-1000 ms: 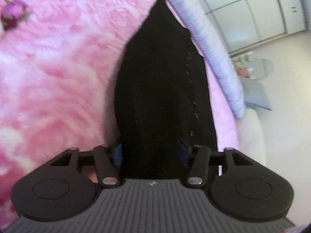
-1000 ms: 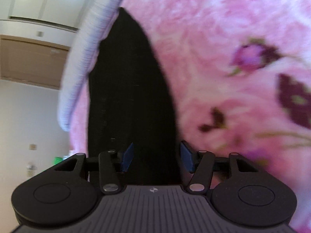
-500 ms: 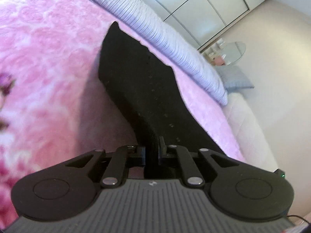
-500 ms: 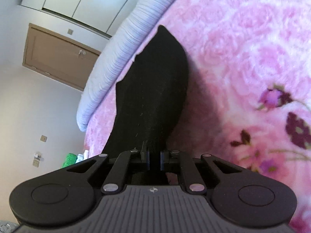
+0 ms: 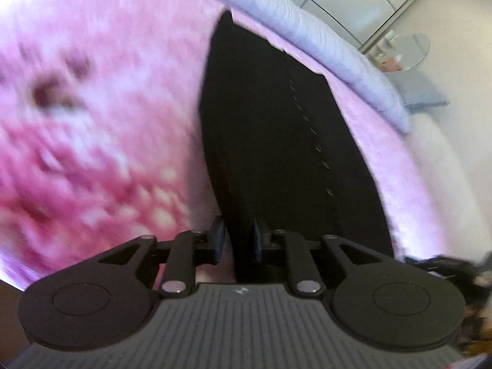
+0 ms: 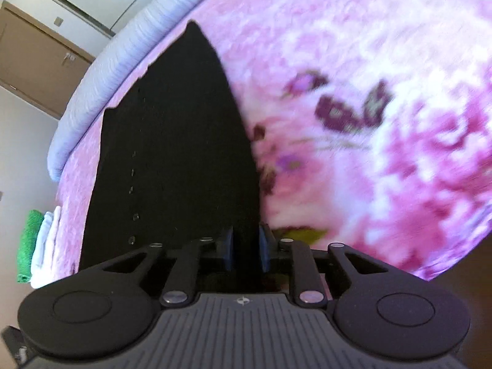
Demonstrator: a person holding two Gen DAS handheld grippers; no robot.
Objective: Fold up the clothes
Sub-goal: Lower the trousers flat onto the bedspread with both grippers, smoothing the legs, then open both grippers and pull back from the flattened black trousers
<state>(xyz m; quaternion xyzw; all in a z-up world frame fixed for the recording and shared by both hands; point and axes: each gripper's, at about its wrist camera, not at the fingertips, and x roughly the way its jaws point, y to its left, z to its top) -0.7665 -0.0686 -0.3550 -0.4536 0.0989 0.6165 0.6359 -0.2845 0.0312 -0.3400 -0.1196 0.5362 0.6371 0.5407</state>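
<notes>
A black garment (image 5: 276, 138) with a row of small buttons lies stretched out on the pink flowered blanket (image 5: 107, 107). My left gripper (image 5: 237, 240) is at its near end. The jaws are opening, with a fold of the cloth between them and pink showing beside the left pad. In the right wrist view the same black garment (image 6: 175, 153) runs away from my right gripper (image 6: 246, 246). Those jaws are also opening, and the dark cloth sits between the blue pads without being pinched. Both views are motion-blurred.
A pale striped bolster (image 5: 338, 52) borders the far edge of the blanket (image 6: 369, 92). Folded green and white towels (image 6: 33, 246) lie at the bed's left side. A blue cushion (image 5: 421, 92), a small glass table (image 5: 406, 52) and a wooden door (image 6: 33, 70) stand beyond.
Both grippers closed on the garment's near end and lifted it half a second ago. Now their pads stand apart again and the cloth lies longer and flatter ahead.
</notes>
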